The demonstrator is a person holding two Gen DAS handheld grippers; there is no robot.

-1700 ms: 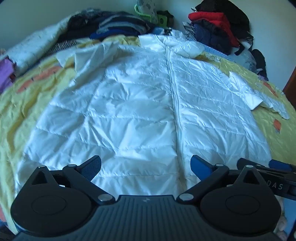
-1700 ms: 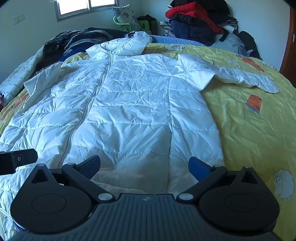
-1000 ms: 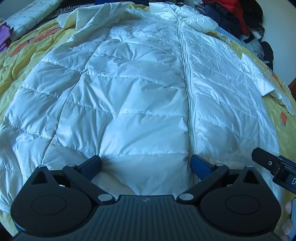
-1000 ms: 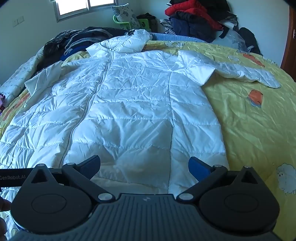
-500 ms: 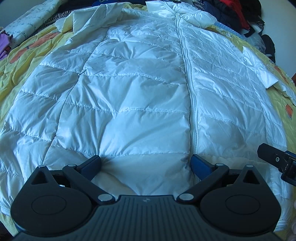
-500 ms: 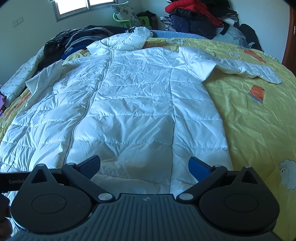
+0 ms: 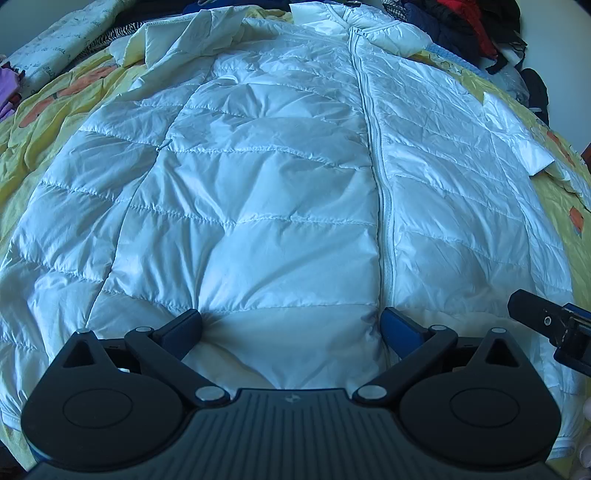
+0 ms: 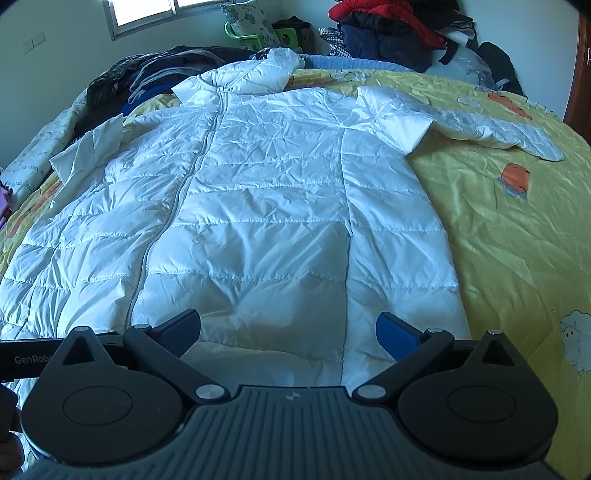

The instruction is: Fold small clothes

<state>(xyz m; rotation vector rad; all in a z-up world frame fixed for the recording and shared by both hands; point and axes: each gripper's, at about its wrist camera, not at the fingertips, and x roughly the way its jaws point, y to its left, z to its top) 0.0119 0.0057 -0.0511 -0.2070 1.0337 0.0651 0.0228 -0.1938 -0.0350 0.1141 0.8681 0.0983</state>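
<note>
A long white quilted puffer jacket point(image 7: 280, 192) point(image 8: 280, 206) lies flat and zipped on a yellow bedspread, hood away from me and hem toward me. Its right sleeve point(image 8: 480, 129) stretches out over the bedspread; its left sleeve point(image 7: 177, 44) is folded up near the shoulder. My left gripper point(image 7: 291, 326) is open, its fingers spread over the hem left of the zipper point(image 7: 382, 206) and pressing into the fabric. My right gripper point(image 8: 288, 328) is open over the hem on the jacket's right half. Part of the right gripper shows at the right edge of the left wrist view.
The yellow bedspread point(image 8: 517, 236) with cartoon prints extends bare to the right of the jacket. Piles of dark and red clothes point(image 8: 388, 33) sit at the head of the bed, and more dark garments point(image 8: 147, 74) at the far left. A window point(image 8: 147, 11) is in the back wall.
Both grippers have come lower and closer to the jacket's hem. The left one now dents the fabric at its fingertips. Both stayed open throughout.
</note>
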